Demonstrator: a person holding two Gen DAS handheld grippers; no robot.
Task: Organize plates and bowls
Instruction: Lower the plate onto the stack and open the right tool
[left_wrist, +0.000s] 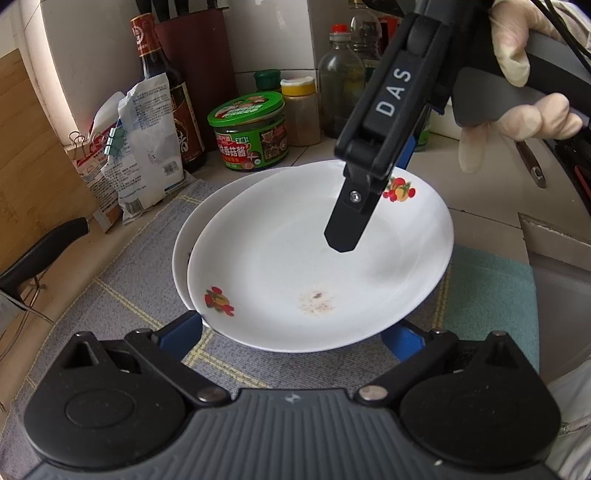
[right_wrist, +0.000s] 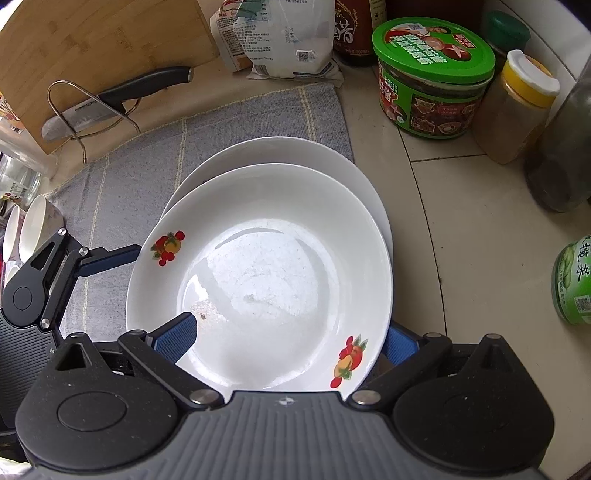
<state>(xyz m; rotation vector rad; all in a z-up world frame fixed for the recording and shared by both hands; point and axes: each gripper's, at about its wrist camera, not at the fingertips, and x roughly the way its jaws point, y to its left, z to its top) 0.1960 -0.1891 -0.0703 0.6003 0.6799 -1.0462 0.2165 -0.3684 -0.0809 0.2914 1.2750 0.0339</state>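
Observation:
A white plate with fruit prints (left_wrist: 295, 266) (right_wrist: 266, 280) lies offset on a plain white plate (left_wrist: 183, 243) (right_wrist: 295, 151) on a grey cloth. My right gripper (right_wrist: 284, 343) straddles the printed plate's near rim, one blue pad above the plate and one below it, with a wide gap between them. In the left wrist view it comes in from above (left_wrist: 354, 206). My left gripper (left_wrist: 299, 332) is open, its blue pads spread under the plate's near edge. It shows at the left of the right wrist view (right_wrist: 110, 258).
A green-lidded jar (left_wrist: 247, 129) (right_wrist: 432, 74), sauce bottles (left_wrist: 166, 96), a yellow-capped spice jar (right_wrist: 517, 107), a flour bag (left_wrist: 144, 147) and a second green jar (right_wrist: 576, 284) ring the plates. A knife on a wire stand (right_wrist: 110, 99) leans by a wooden board (right_wrist: 92, 48). Small bowls (right_wrist: 29, 229) stand at left.

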